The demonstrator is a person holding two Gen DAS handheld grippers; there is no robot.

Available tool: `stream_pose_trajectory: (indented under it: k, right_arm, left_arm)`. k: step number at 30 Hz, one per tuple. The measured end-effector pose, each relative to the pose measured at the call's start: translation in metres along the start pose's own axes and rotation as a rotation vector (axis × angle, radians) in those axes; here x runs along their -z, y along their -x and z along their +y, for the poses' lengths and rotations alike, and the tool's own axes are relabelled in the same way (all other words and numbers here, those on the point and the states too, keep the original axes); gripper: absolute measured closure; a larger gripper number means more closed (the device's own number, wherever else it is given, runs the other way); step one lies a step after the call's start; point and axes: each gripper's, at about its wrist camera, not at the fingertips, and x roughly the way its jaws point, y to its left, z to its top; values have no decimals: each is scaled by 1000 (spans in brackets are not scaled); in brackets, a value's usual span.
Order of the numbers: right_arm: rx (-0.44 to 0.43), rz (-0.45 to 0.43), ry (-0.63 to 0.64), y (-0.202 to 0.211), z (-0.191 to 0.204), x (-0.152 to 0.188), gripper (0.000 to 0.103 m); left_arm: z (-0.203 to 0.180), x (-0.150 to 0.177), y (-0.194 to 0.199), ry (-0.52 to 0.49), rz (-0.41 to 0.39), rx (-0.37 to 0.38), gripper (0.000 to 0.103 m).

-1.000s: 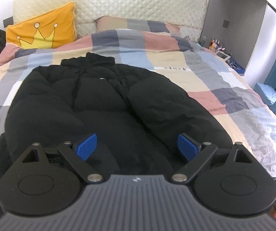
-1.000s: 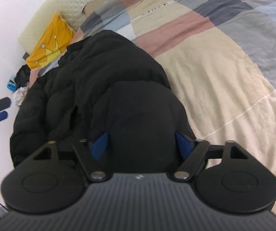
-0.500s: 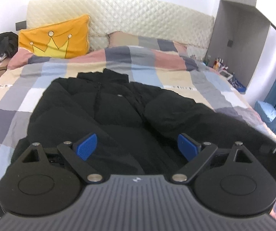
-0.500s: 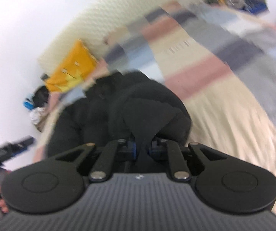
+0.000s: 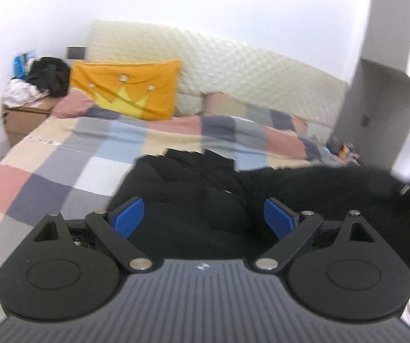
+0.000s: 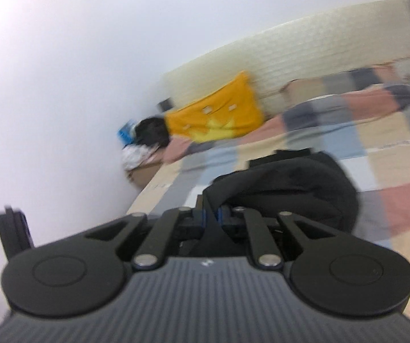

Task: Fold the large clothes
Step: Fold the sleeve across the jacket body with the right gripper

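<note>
A black puffer jacket point(image 5: 199, 200) lies on the patchwork bed, collar toward the headboard. My left gripper point(image 5: 203, 218) is open and empty, its blue pads point(image 5: 128, 217) spread above the jacket's lower part. My right gripper point(image 6: 211, 217) is shut on a fold of the jacket point(image 6: 290, 188) and holds it lifted off the bed. The lifted part also shows in the left wrist view as a dark band point(image 5: 347, 188) rising to the right. The views are blurred by motion.
A patchwork quilt point(image 5: 62, 154) covers the bed. An orange crown pillow point(image 5: 125, 88) leans on the quilted headboard point(image 5: 247, 68). A cardboard box with a pile of clothes point(image 5: 33, 91) stands at the left. A grey shelf unit point(image 5: 382, 100) stands at the right.
My right gripper closed on the jacket's edge and lifted it up and toward the left. My left gripper stayed open and tilted up, so more wall and headboard show.
</note>
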Motion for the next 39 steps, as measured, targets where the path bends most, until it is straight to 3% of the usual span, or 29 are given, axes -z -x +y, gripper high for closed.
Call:
stream_pose_trajectory:
  k: [5,11,15,19,26,27,29,30,31,35,39]
  right_arm:
    - [-46,119,34,-78,51,36,93]
    - [-61,245,50,-158,83,105,94]
    - [-42,307,-3,-201,79,143,96]
    - [-22,341,-5,-217,73,165,97]
    - [-52,323,31,-187,75,144,93]
    - [-55,315,46,-182,75,139,88]
    - [-60,284,73,-162,74,128,63]
    - [-66,259,80,-148,71,122,44]
    - [-72,235,83,-139,67,118,39]
    - [-54,172,93,-108,39,94,39]
    - [79,125,114,-107,-5,65,39]
  left_arm:
    - [70,-9,10,63,-16,-74,9]
    - [132,3,1,75,31,-124,9]
    - [153,13,-15,73,80,-137,9]
    - [155,20,-43,75,123,-140,9]
    - [123,19,-64,57,129,-105,9]
    - [117,17,-65,52,124,-100,9]
    - [105,15,-69,40,115,-95,9]
    - [100,13,-71,31,110,-93,9]
    - [95,11,-76,18,106,-91,9]
    - [83,-2,-106,-50,119,-95,9]
    - [92,-20,-156,-92,140,-124,9]
